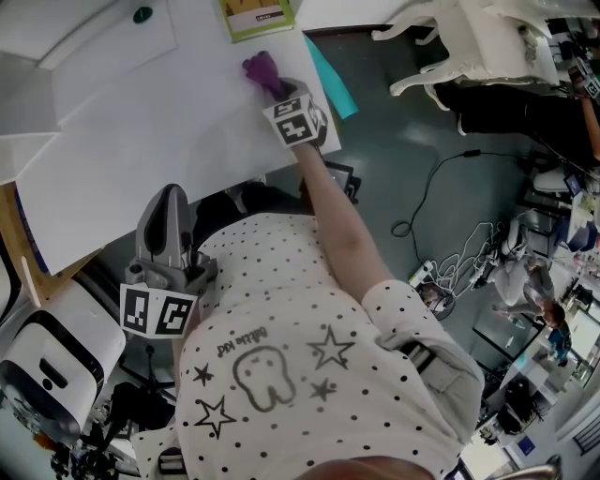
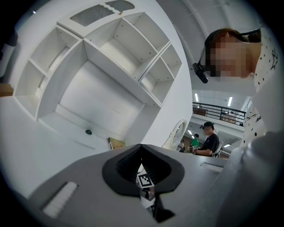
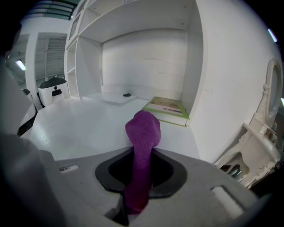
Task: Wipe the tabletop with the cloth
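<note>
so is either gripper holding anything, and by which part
The right gripper is shut on the purple cloth, pinched around its middle, bunched end poking past the jaws. The left gripper holds nothing.

Head view: two grippers, the left gripper (image 1: 167, 197) at 9 o'clock and the right gripper (image 1: 274, 86) at 12, each bearing one marker cube (image 1: 296, 120). One purple cloth (image 1: 260, 67) and one green-edged book (image 1: 256, 17) show at 12, one white tabletop (image 1: 141, 122) at 10, one small dark object (image 1: 142, 14) at 11, one white chair (image 1: 469, 42) at 1 and one white machine (image 1: 56, 352) at 8.
</note>
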Tool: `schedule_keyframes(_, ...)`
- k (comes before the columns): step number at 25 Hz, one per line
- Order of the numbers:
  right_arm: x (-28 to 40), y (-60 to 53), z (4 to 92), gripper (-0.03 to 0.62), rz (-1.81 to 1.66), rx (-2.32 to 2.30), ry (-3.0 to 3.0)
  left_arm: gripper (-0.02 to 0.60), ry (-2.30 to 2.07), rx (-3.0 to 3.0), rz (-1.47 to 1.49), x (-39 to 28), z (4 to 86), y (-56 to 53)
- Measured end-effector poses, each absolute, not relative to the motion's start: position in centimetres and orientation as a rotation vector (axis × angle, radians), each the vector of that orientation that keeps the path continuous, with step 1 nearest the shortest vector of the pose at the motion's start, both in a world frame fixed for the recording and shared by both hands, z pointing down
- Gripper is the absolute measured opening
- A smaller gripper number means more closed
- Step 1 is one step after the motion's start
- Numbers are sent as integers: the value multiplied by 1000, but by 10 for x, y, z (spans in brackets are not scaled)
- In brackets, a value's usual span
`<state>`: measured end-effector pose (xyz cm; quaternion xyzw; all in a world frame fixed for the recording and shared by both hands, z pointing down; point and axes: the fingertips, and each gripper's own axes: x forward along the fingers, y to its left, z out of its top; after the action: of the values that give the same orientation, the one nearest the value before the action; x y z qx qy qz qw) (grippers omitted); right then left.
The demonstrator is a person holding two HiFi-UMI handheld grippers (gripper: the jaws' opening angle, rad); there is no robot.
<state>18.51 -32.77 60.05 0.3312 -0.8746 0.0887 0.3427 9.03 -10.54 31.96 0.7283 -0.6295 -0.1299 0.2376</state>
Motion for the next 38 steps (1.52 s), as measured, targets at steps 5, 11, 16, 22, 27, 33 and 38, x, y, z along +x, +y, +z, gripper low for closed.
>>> schedule_keyframes(5, 192, -331, 602, 67, 231, 873, -2268, -5, -1724, 1998, -355, 91, 320, -105)
schedule_keyframes(11, 199, -335, 601, 67, 243, 875, -2266, -5, -1723, 1995, -354, 94, 319, -108)
schedule_keyframes(16, 207, -338, 604, 67, 245, 881, -2257, -5, -1722, 1998, -349, 96, 321, -110)
schedule_keyframes(22, 217, -346, 604, 67, 252, 899, -2247, -5, -1723, 1999, -347, 98, 322, -115)
schedule_keyframes(27, 225, -349, 602, 67, 264, 912, -2245, -5, -1725, 2001, -343, 99, 320, -115)
schedule_keyframes(33, 230, -354, 602, 67, 263, 927, -2239, -5, -1728, 1993, -346, 95, 321, -113)
schedule_keyframes(38, 248, -362, 603, 67, 267, 960, -2216, -5, -1729, 1988, -346, 96, 322, -113)
